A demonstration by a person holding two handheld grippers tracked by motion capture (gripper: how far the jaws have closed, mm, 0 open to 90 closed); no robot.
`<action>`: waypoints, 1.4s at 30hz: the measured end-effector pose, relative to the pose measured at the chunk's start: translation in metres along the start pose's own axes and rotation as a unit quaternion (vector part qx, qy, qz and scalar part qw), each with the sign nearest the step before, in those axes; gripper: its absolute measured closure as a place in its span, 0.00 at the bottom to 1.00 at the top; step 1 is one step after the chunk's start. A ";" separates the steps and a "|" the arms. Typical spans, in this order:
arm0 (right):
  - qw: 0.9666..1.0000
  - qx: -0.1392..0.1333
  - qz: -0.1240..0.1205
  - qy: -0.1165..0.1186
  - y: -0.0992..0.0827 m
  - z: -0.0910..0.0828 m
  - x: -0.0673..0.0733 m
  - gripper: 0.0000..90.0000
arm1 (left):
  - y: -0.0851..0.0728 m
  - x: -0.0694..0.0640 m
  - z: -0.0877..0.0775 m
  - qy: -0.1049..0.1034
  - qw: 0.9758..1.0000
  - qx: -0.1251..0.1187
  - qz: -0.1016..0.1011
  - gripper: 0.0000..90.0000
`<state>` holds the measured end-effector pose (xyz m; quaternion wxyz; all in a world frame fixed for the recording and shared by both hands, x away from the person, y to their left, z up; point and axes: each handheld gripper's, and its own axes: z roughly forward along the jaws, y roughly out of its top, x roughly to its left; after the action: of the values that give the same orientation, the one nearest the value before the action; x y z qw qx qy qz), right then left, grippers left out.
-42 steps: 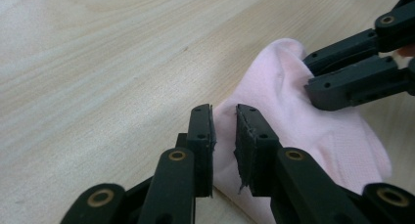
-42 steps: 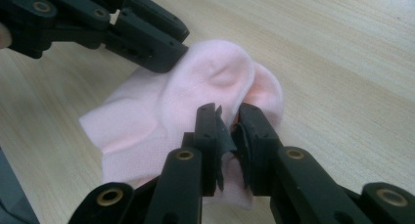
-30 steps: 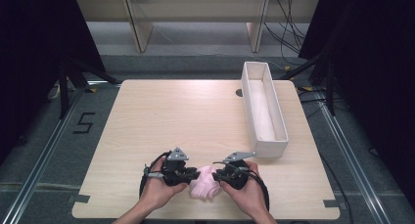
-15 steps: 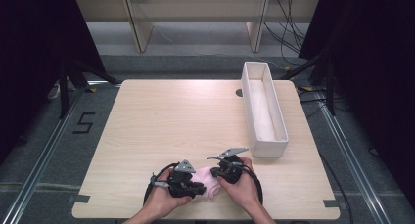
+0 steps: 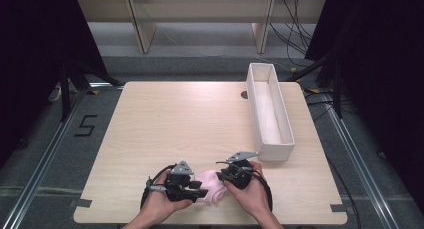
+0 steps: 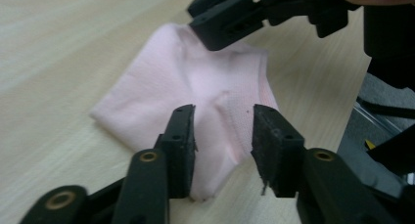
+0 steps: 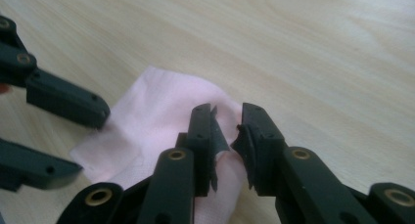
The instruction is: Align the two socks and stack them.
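Both your grippers meet over the pink cloth (image 5: 210, 185) at the table's (image 5: 165, 119) near edge.

Your left gripper (image 5: 198, 192) has just been opening, jaws apart astride a fold; your right gripper (image 5: 220, 175), also just opened, stands parted over the cloth's other end, gripping nothing.

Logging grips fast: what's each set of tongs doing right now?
Left tongs: open, jaws just been opening, astride the pink cloth without pinching it.
Right tongs: open, jaws just been opening, cloth under the gap, not clamped.
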<state>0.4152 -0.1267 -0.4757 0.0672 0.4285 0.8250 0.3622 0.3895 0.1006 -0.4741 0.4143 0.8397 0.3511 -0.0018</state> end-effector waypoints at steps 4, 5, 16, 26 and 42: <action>1.000 -0.004 0.021 -0.002 -0.002 -0.008 -0.001 0.78 | -0.002 0.008 -0.007 0.022 1.000 -0.011 -0.011 0.52; 1.000 -0.009 0.013 -0.002 -0.002 -0.009 -0.003 0.77 | -0.003 0.010 -0.009 0.027 0.999 -0.014 -0.016 0.50; 1.000 -0.006 0.017 -0.007 -0.005 -0.020 -0.005 0.76 | -0.016 0.025 -0.018 0.051 0.995 -0.018 -0.080 0.57; 1.000 0.007 0.029 0.004 -0.007 -0.020 -0.001 0.74 | -0.015 0.016 -0.005 0.029 0.995 -0.015 -0.098 0.50; 0.999 0.003 0.051 0.004 -0.014 -0.025 -0.012 0.69 | -0.011 0.017 0.003 0.038 0.996 -0.012 -0.085 0.43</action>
<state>0.4026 -0.1544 -0.4692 0.0444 0.4693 0.8031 0.3645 0.3972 0.1132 -0.4887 0.4094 0.8009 0.4370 -0.0010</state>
